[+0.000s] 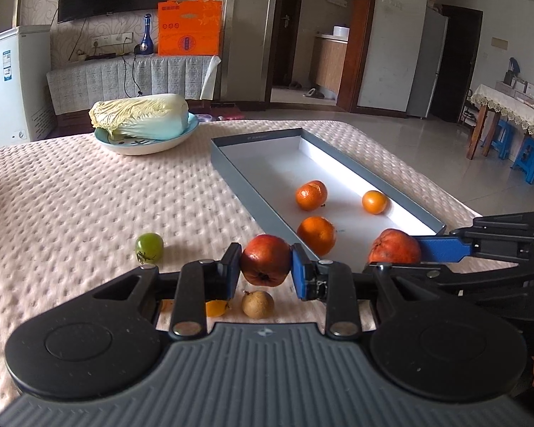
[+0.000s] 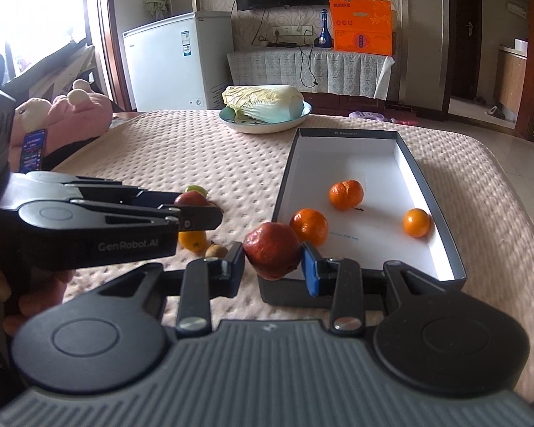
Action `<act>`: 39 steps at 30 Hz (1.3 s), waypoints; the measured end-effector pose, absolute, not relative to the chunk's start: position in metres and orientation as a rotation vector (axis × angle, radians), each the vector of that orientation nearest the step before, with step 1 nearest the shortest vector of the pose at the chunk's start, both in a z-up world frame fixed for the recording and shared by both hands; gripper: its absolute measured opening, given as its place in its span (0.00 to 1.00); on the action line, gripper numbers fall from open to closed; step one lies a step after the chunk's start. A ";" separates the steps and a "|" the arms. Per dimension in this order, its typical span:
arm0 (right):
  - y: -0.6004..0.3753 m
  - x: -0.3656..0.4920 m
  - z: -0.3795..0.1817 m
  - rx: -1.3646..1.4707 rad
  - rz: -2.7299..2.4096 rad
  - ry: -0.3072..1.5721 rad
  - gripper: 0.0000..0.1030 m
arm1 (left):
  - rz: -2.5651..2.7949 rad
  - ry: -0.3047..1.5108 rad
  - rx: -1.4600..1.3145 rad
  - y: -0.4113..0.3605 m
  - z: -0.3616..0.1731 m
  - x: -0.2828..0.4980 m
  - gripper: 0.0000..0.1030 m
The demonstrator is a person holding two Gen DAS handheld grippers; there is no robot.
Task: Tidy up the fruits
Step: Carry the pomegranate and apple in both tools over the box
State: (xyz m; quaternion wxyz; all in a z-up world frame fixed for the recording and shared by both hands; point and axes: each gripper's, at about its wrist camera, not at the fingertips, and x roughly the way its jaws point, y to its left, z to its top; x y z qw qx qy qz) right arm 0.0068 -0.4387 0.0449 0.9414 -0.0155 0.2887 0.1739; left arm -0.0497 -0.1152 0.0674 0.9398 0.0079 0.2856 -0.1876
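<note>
- My left claw [image 1: 266,265] is closed on a red apple [image 1: 266,264], lifted above the table [image 1: 71,195].
- My right claw [image 2: 272,256] grips a second apple [image 2: 272,250], over the near end of the tray [image 2: 441,220].
- Three oranges [image 2: 346,194] lie in the tray, ahead of my right claw.
- A green fruit [image 1: 148,246] lies left of my left claw; a brown fruit [image 1: 257,304] and a yellow one [image 1: 215,307] lie under it.
- Far ahead, a cabbage [image 1: 142,115] rests on a plate [image 1: 146,146].
</note>
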 end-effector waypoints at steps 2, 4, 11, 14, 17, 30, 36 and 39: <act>-0.440 0.007 0.045 -0.029 0.351 0.590 0.36 | -0.378 0.584 0.017 -0.114 0.068 -0.047 0.34; -0.441 0.007 0.045 -0.026 0.350 0.588 0.36 | -0.378 0.580 0.011 -0.113 0.070 -0.045 0.34; -0.437 0.007 0.044 -0.035 0.356 0.591 0.36 | -0.378 0.574 0.011 -0.112 0.071 -0.040 0.34; -0.437 0.007 0.044 -0.033 0.352 0.592 0.36 | -0.382 0.571 0.009 -0.112 0.072 -0.038 0.34; -0.436 0.008 0.044 -0.036 0.351 0.592 0.36 | -0.389 0.566 0.006 -0.113 0.073 -0.036 0.34; -0.438 0.010 0.045 -0.031 0.342 0.587 0.36 | -0.415 0.554 0.017 -0.124 0.073 -0.021 0.34; -0.446 0.011 0.047 -0.013 0.325 0.583 0.36 | -0.426 0.550 0.015 -0.132 0.072 -0.011 0.34; -0.450 0.010 0.048 -0.003 0.319 0.580 0.36 | -0.430 0.548 0.010 -0.136 0.071 -0.007 0.34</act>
